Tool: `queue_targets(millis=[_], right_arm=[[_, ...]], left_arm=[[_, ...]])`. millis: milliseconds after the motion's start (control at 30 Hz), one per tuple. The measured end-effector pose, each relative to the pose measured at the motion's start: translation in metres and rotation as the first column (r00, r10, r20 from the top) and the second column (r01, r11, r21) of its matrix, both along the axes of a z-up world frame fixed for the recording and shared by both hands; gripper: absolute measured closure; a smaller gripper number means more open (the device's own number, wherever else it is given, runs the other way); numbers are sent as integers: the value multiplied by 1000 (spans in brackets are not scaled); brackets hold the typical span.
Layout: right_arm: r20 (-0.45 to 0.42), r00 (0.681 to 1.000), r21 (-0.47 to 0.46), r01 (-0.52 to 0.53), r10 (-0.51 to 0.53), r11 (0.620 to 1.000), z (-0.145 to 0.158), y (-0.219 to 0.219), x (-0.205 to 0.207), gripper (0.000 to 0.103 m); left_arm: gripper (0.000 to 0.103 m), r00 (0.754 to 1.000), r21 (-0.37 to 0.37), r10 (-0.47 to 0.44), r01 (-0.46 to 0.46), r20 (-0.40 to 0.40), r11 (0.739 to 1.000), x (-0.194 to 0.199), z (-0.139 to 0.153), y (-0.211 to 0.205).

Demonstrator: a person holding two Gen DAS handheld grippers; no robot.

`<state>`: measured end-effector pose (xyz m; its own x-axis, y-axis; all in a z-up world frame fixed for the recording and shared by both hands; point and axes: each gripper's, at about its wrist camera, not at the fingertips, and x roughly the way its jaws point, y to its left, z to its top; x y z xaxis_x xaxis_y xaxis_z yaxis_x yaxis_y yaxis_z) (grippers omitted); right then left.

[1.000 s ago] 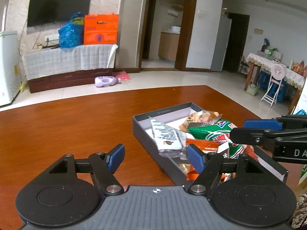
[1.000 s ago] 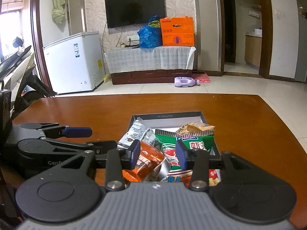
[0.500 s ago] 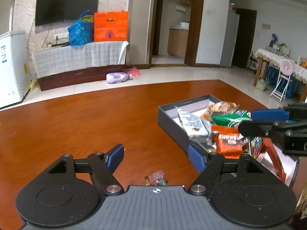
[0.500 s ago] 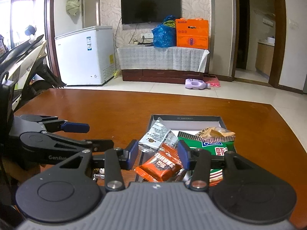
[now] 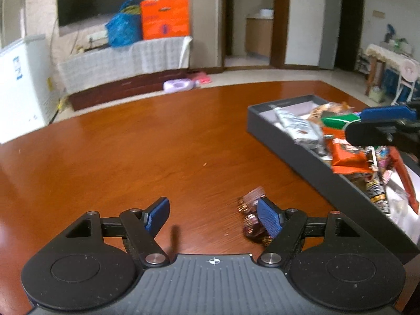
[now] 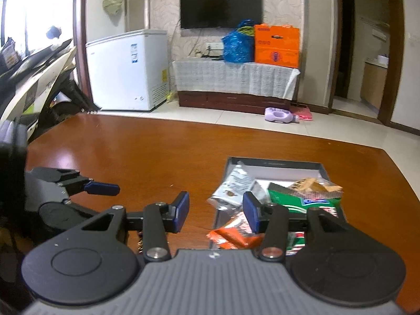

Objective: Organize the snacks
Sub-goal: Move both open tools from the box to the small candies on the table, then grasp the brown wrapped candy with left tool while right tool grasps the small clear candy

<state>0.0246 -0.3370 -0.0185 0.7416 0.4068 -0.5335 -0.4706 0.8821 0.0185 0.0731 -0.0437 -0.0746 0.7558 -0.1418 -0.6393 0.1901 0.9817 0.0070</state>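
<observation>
A dark grey box [image 5: 294, 144] on the wooden table holds several snack packets, among them a silver one [image 5: 294, 124], an orange one [image 5: 346, 157] and a green one [image 6: 302, 202]. The box also shows in the right wrist view [image 6: 273, 162]. Small wrapped candies [image 5: 249, 199] lie on the table left of the box, just beside my left gripper's right finger. My left gripper [image 5: 214, 214] is open and empty, low over the table. My right gripper [image 6: 215, 210] is open and empty, over the box's left edge. Each gripper shows in the other's view.
The brown wooden table [image 5: 131, 152] spreads wide to the left of the box. Beyond the table are a white freezer [image 6: 128, 68], a cloth-covered cabinet with an orange box [image 6: 277, 46] and a blue bag, and a wall television.
My left gripper has swung left, away from the box, so the candies on the table now sit by its right finger. My right gripper has pulled back and opened wider.
</observation>
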Motion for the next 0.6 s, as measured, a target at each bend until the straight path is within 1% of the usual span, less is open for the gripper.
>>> queue_targets(millis=[100, 267, 333, 400, 600], right_arm=[[-4, 1000, -19, -27, 27, 999, -3, 10, -2, 57], [-16, 999, -30, -48, 47, 998, -6, 18, -2, 57], [-23, 998, -33, -52, 51, 998, -8, 21, -2, 57], [-34, 998, -35, -63, 62, 997, -10, 24, -2, 57], [-59, 994, -56, -98, 95, 994, -19, 38, -1, 57]], left_arm=[[29, 1000, -21, 2, -3, -11, 1000, 0, -1, 4], [29, 999, -5, -38, 38, -14, 999, -3, -3, -3], [29, 999, 15, -46, 46, -14, 999, -5, -4, -3], [29, 999, 25, -38, 38, -14, 999, -5, -6, -2], [29, 1000, 17, 4, -4, -21, 1000, -5, -6, 14]])
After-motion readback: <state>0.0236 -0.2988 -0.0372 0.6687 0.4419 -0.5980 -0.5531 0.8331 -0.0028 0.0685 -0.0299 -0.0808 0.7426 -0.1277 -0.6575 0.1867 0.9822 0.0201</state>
